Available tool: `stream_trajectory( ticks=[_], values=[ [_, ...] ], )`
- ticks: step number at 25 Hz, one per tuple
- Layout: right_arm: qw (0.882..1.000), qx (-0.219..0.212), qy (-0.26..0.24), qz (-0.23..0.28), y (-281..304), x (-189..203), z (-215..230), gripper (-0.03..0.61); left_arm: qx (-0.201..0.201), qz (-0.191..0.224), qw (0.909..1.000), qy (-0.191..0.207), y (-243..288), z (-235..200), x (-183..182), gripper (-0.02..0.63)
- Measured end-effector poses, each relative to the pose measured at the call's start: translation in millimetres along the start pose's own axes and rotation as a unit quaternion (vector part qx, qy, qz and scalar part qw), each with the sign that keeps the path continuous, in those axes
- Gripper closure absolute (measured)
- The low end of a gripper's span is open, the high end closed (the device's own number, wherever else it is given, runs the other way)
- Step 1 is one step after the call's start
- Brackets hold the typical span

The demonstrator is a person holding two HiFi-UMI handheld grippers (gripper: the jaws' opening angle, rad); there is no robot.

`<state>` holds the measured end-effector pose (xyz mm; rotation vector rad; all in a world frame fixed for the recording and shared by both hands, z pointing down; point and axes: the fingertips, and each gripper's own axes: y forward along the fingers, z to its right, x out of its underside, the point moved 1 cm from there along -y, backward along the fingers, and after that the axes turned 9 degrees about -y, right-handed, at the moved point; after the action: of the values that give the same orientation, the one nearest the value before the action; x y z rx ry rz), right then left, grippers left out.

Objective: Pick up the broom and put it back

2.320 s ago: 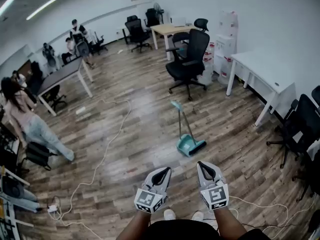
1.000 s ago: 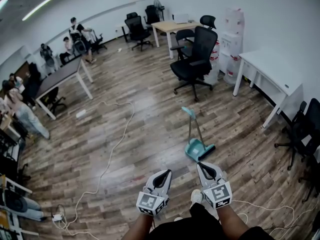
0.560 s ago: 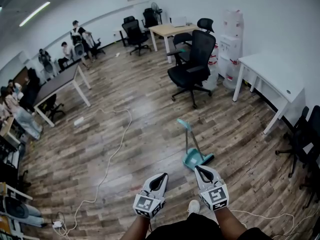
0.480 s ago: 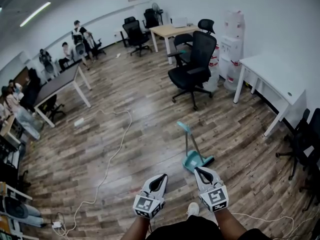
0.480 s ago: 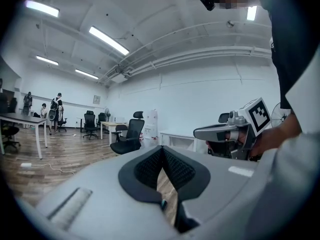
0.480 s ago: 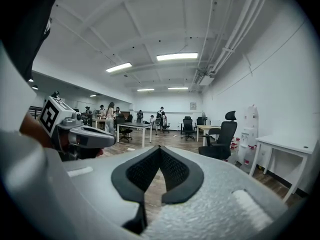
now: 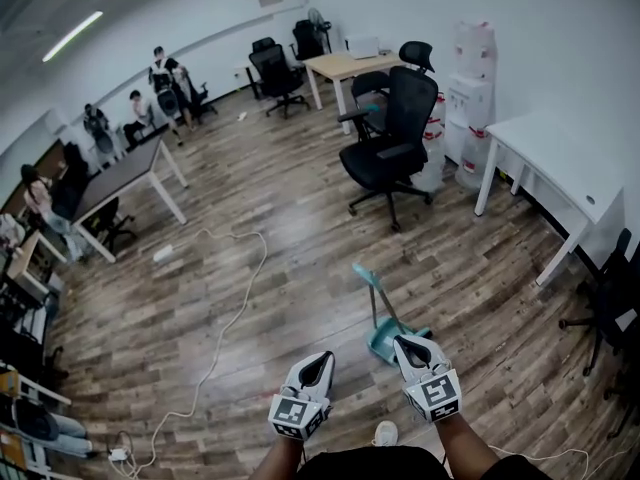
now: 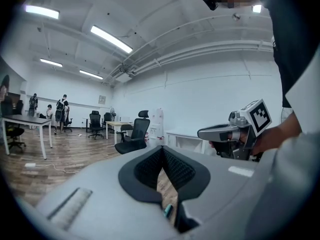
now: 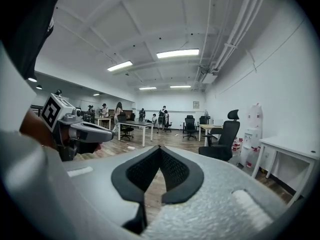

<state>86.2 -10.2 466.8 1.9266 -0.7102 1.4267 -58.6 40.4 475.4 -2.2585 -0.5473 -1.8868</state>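
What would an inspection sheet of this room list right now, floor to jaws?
Surface: wood-plank floor.
Job's things: teal broom stands on the floor just ahead of the right gripper, untouched.
Clutter: small white object on the floor near the dark desk.
Grippers: left gripper and right gripper, jaws together, both empty.
Cables: white cable winds across the floor at left.
Surroundings: black office chair, white desk, people by the far wall.

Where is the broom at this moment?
In the head view, the broom stands on the wood floor just right of centre, immediately ahead of the right gripper, with the black office chair beyond it.
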Motion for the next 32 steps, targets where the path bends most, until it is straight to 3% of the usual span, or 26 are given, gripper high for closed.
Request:
stream_trajectory(
  ticks=[9,14,19,24,32],
  values=[
    [1.000,0.002,-0.020,0.017,41.0,-14.3,27.1,0.575,-0.005,-0.007,1.0000,0.000,34.2,-20.7,-19.3,0.595],
    [1.000,0.006,-0.030,0.007,75.7,-17.7,34.1,0.575,0.014,-0.010,0.9998,0.014,55.6,-53.3,-12.9,0.595],
    [0.997,0.035,-0.071,-0.002,108.3,-22.7,34.2,0.575,0.018,-0.012,0.9995,0.025,75.4,-90.4,-25.3,0.595],
    [0.997,0.046,-0.052,-0.015,135.3,-13.1,37.0,0.575,0.033,-0.023,0.9991,0.009,92.2,-114.5,-38.5,0.595],
    [0.994,0.081,-0.027,-0.068,168.6,29.5,42.4,0.575,0.068,-0.030,0.9972,-0.004,116.2,-143.0,-27.8,0.595]
  ],
)
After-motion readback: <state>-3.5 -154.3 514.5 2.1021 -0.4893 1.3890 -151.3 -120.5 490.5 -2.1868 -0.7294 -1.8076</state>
